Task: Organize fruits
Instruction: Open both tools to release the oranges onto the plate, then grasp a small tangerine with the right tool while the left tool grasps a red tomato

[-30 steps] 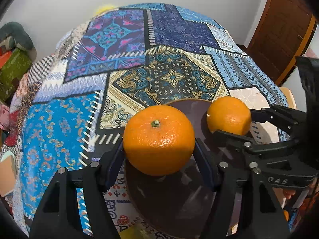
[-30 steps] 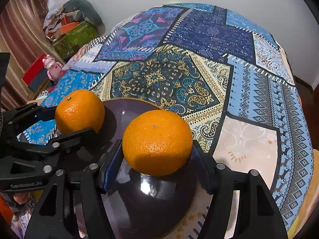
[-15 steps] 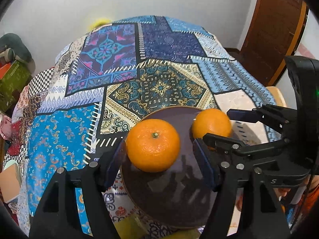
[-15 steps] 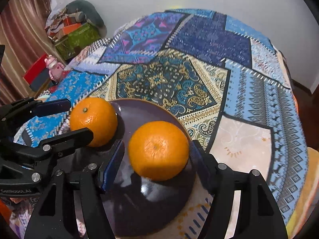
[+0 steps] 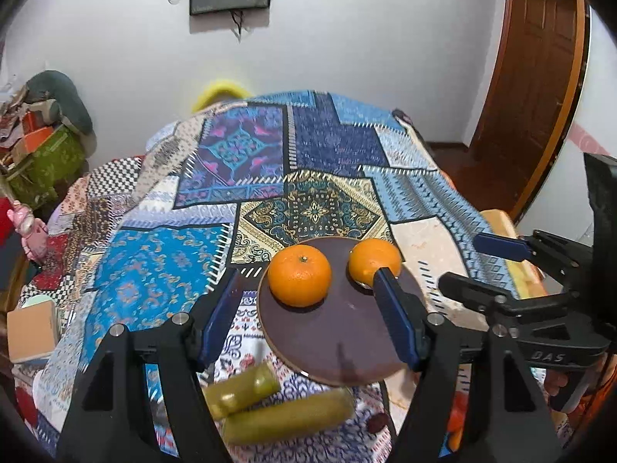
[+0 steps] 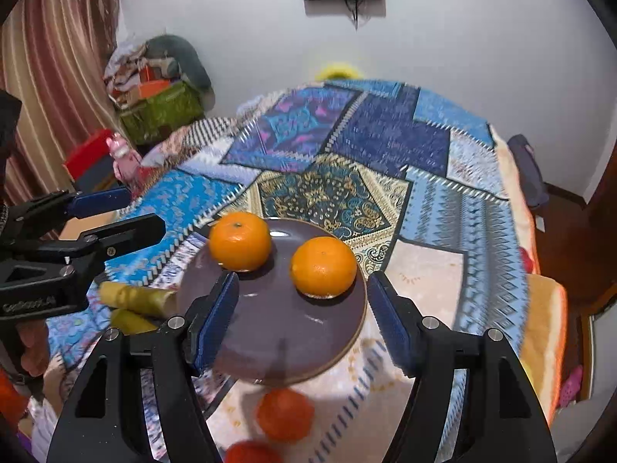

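**Left wrist and right wrist views: both grippers standing open above a plate bearing two oranges**

Left wrist view is showing the left gripper (image 5: pixel 308 308) angling down toward the patterned tablecloth (image 5: pixel 162 270), its blue-padded fingers (image 5: pixel 393 316) spread wide and gripping nothing. Between and beyond those fingers, a dark round plate (image 5: pixel 347 347) is sitting on the cloth. Two fruits are resting on its far half, apart from each other: the left orange (image 5: pixel 300 280) with its stem facing up, and the right orange (image 5: pixel 372 260), partly covered by the gripper's own right finger. No pad is touching either fruit. Just beside the plate's near-left rim, two greenish-yellow fruits (image 5: pixel 285 416) are lying on the cloth; they are blurred, possibly bananas.

Right wrist view is showing the right gripper (image 6: pixel 302 318) tilting downward in the same way, jaws apart and empty, having just been opening a little further. The same plate (image 6: pixel 293 347) is lying ahead of it, the right orange (image 6: pixel 323 267) closer to this camera and the left orange (image 6: pixel 240 240) toward the far-left rim. Near the plate's front edge, two red-orange fruits (image 6: pixel 285 416) are sitting on the cloth, smeared and hard to identify. Each gripper is appearing at the edge of the other's view, level with the plate.
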`<state>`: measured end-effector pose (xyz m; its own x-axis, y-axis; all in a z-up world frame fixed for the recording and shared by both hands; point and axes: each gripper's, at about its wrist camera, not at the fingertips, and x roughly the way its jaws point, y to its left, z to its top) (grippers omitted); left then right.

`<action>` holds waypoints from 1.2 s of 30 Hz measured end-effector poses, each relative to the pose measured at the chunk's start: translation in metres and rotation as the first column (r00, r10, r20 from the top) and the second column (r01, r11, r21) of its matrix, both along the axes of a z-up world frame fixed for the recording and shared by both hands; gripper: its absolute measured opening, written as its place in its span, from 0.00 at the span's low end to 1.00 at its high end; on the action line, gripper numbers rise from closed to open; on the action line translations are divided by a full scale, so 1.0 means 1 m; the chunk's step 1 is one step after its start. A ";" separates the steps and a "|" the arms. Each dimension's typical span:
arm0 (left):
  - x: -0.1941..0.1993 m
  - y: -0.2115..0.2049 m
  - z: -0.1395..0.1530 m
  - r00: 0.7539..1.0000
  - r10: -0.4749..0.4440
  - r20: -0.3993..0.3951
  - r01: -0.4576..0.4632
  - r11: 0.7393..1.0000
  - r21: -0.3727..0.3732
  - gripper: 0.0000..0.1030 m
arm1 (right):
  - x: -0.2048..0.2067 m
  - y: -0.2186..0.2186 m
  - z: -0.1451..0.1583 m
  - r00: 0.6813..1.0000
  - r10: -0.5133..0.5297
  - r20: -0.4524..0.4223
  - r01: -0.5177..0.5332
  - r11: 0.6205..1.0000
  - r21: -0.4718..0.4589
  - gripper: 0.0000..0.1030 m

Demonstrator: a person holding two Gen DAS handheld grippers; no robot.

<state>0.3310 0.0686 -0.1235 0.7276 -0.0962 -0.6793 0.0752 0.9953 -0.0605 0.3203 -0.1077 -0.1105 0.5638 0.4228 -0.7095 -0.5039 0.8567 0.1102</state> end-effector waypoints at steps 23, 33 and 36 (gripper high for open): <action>-0.098 -0.021 -0.034 0.995 -0.004 -0.099 0.002 1.000 -0.023 0.81 | -0.103 -0.084 -0.044 0.987 -0.119 -0.106 0.117 0.993 -0.017 0.71; -0.103 -0.049 -0.076 0.981 -0.021 -0.192 0.018 1.000 -0.019 0.81 | -0.105 -0.089 -0.086 0.965 -0.104 -0.241 0.113 0.993 0.021 0.69; -0.099 -0.060 -0.082 0.977 -0.048 -0.208 0.044 0.999 -0.027 0.81 | -0.104 -0.086 -0.091 0.964 -0.088 -0.250 0.098 0.995 0.030 0.65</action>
<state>0.2318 0.0090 -0.2053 0.5646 -0.1430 -0.8129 0.1044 0.9893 -0.1014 0.2161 -0.1941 -0.2017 0.4109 0.4093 -0.8147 -0.3748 0.8904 0.2583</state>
